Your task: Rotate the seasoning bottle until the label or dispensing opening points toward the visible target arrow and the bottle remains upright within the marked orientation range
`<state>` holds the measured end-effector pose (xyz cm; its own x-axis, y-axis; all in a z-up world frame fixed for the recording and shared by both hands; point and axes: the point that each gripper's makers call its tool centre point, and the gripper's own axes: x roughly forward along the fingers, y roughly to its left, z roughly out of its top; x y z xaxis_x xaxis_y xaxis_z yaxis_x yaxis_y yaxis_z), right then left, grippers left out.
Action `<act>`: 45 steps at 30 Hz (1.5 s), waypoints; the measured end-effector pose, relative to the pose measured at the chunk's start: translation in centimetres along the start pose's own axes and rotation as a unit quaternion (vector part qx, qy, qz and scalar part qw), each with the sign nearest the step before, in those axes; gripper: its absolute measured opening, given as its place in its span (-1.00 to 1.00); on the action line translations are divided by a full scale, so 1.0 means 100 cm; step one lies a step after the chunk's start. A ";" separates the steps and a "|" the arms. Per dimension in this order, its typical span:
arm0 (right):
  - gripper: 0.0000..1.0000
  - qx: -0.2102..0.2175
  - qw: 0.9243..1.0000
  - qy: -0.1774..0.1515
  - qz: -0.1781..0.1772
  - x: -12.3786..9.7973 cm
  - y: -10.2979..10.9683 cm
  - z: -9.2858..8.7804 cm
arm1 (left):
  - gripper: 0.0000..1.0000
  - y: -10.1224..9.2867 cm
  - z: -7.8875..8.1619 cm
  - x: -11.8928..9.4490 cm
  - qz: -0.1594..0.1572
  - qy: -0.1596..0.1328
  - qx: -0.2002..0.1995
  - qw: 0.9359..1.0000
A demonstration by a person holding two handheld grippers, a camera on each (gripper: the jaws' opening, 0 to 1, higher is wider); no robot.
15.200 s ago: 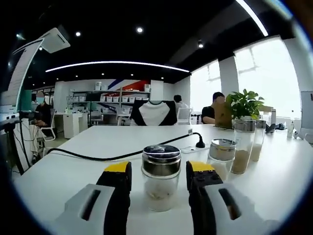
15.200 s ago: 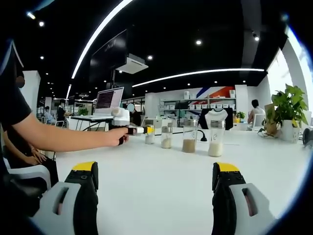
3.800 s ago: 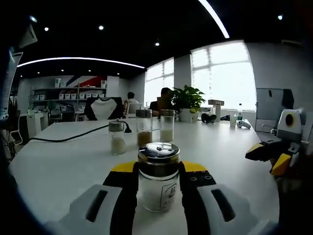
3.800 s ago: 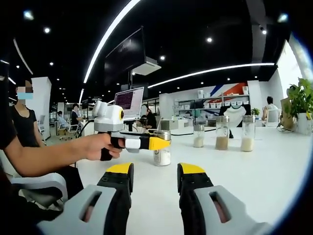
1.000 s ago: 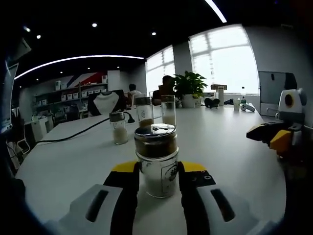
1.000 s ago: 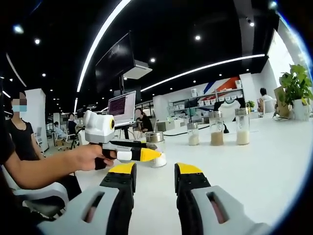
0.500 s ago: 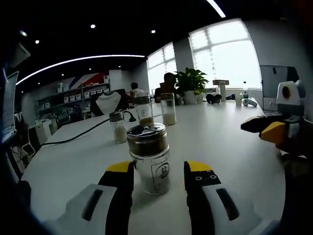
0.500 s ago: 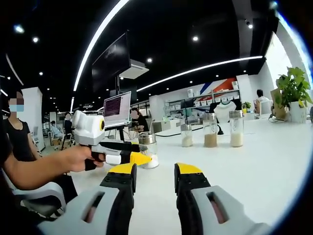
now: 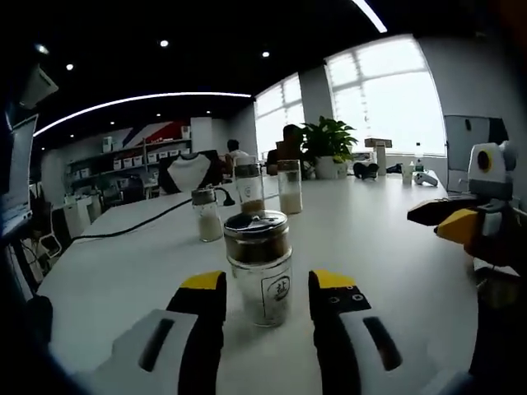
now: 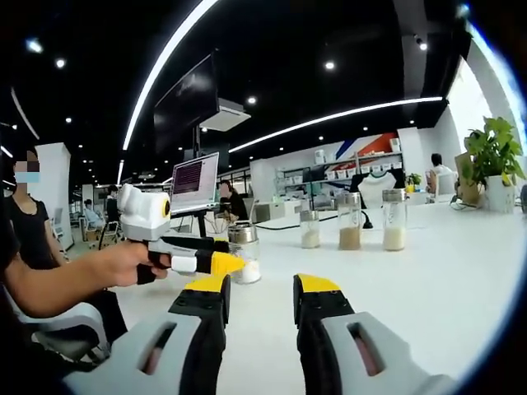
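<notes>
In the left gripper view, the short clear glass seasoning bottle with a dark metal lid (image 9: 259, 265) stood upright on the white table (image 9: 387, 239), at 12 o'clock from the left claw (image 9: 268, 290). The claw's yellow-tipped black jaws stood parted on either side of the bottle with a gap each side, gripping nothing; that spread reads as a release, leaving the bottle to stand on its own. A small dark label mark faced the camera, slightly toward 5 o'clock on the glass. No target arrow could be made out on the table, so whether the facing was right I cannot tell. Three more glass jars of pale and brown powder (image 9: 249, 188) stood in a row well behind, toward 12 o'clock. The right claw (image 9: 451, 220) came in at 3 o'clock, kept clear of the bottle.

In the right gripper view, the right claw (image 10: 259, 288) had its jaws drawn close together, a narrow gap between them, nothing held; seemingly parked out of the way. The bottle (image 10: 243, 253) sat at 11 o'clock, beside the left claw's yellow tip, held in the person's hand (image 10: 128, 263).
</notes>
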<state>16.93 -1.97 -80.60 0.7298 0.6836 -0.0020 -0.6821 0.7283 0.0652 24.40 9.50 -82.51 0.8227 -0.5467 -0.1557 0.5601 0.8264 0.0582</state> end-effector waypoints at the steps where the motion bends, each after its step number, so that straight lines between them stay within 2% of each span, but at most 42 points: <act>1: -0.42 -0.004 1.000 0.001 -0.001 0.001 -0.002 0.001 | -0.13 -0.001 0.001 -0.003 -0.001 -0.004 -0.004 1.000; 3: -0.42 -0.019 1.000 0.004 -0.003 0.002 -0.006 0.004 | -0.09 -0.004 -0.001 -0.007 -0.001 -0.004 -0.005 1.000; 6: -0.41 -0.033 0.999 0.010 -0.002 0.007 -0.012 0.006 | 0.09 -0.011 0.003 -0.013 -0.006 -0.019 -0.002 1.000; 10: -0.41 -0.056 0.998 0.022 -0.004 0.014 -0.018 0.002 | 0.23 -0.020 0.001 -0.016 -0.011 -0.023 -0.003 1.000; 14: -0.40 -0.061 0.998 0.026 -0.001 0.019 -0.020 0.000 | 0.36 -0.021 0.001 -0.022 0.003 -0.028 0.012 1.000; 17: -0.34 -0.070 0.997 0.025 -0.006 0.022 -0.025 0.003 | 0.42 -0.022 0.002 -0.027 0.006 -0.029 -0.004 1.000; 19: -0.32 -0.072 0.997 0.026 -0.003 0.024 -0.028 0.005 | 0.44 -0.023 0.002 -0.031 0.007 -0.027 -0.010 1.000; 24: -0.31 -0.063 0.998 0.026 0.010 0.032 -0.034 0.009 | 0.54 -0.025 0.010 -0.039 0.005 -0.051 -0.026 0.998; 30: -0.24 -0.049 0.998 0.019 0.016 0.044 -0.044 0.013 | 0.76 -0.025 0.003 -0.042 0.008 -0.042 -0.012 0.999; 37: -0.19 -0.062 0.997 0.027 0.022 0.059 -0.058 0.015 | 0.85 -0.024 -0.005 -0.054 0.005 -0.043 -0.020 0.999; 40: -0.19 -0.049 0.998 0.025 0.036 0.069 -0.061 0.016 | 0.96 -0.026 -0.004 -0.056 0.000 -0.049 -0.018 0.999; 45: -0.19 -0.057 0.997 0.036 0.043 0.087 -0.066 0.014 | 0.98 -0.025 -0.004 -0.060 0.001 -0.038 -0.012 0.999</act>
<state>27.83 -0.92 -79.66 0.6656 0.7426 -0.0738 -0.7461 0.6643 -0.0449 18.02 10.79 -82.15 0.8296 -0.5524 -0.0811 0.5563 0.8302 0.0354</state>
